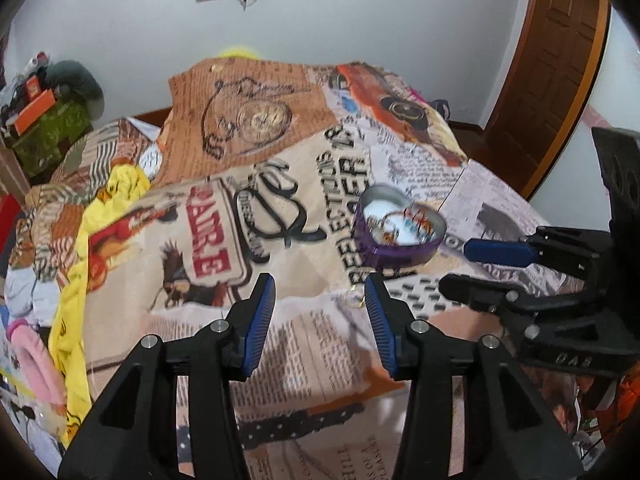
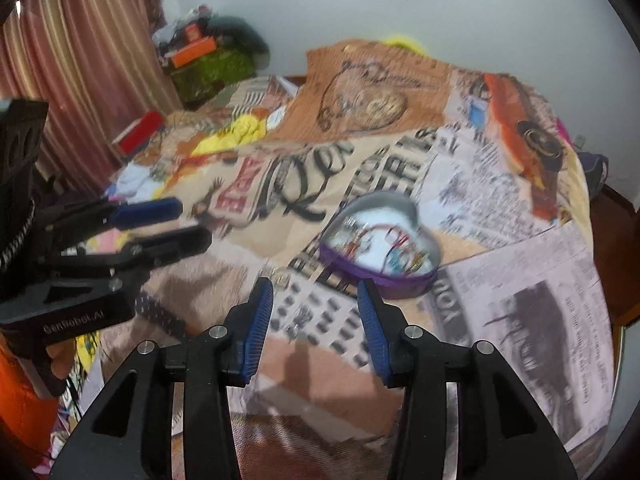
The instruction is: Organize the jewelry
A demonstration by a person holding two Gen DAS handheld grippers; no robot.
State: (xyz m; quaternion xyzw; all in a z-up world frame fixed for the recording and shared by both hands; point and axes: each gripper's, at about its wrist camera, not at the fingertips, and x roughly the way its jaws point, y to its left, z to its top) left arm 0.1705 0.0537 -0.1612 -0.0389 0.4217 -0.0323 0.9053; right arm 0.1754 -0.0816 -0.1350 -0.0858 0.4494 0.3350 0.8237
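A purple heart-shaped tin [image 1: 400, 226] lies open on the printed bedspread, with several pieces of jewelry on its white lining. It also shows in the right wrist view [image 2: 380, 246]. A small gold piece [image 1: 354, 296] lies on the cloth just in front of the tin; it also shows, blurred, in the right wrist view [image 2: 280, 278]. My left gripper [image 1: 320, 300] is open and empty, hovering over the cloth near the gold piece. My right gripper [image 2: 316, 300] is open and empty, just short of the tin. Each gripper shows in the other's view: the right gripper [image 1: 472, 264], the left gripper [image 2: 176, 220].
The printed bedspread [image 1: 280, 160] covers the bed. Yellow cloth [image 1: 116, 196] and other clutter lie at the bed's left side. A green box with orange items [image 2: 208, 64] stands by the curtain. A wooden door [image 1: 552, 60] is at the right.
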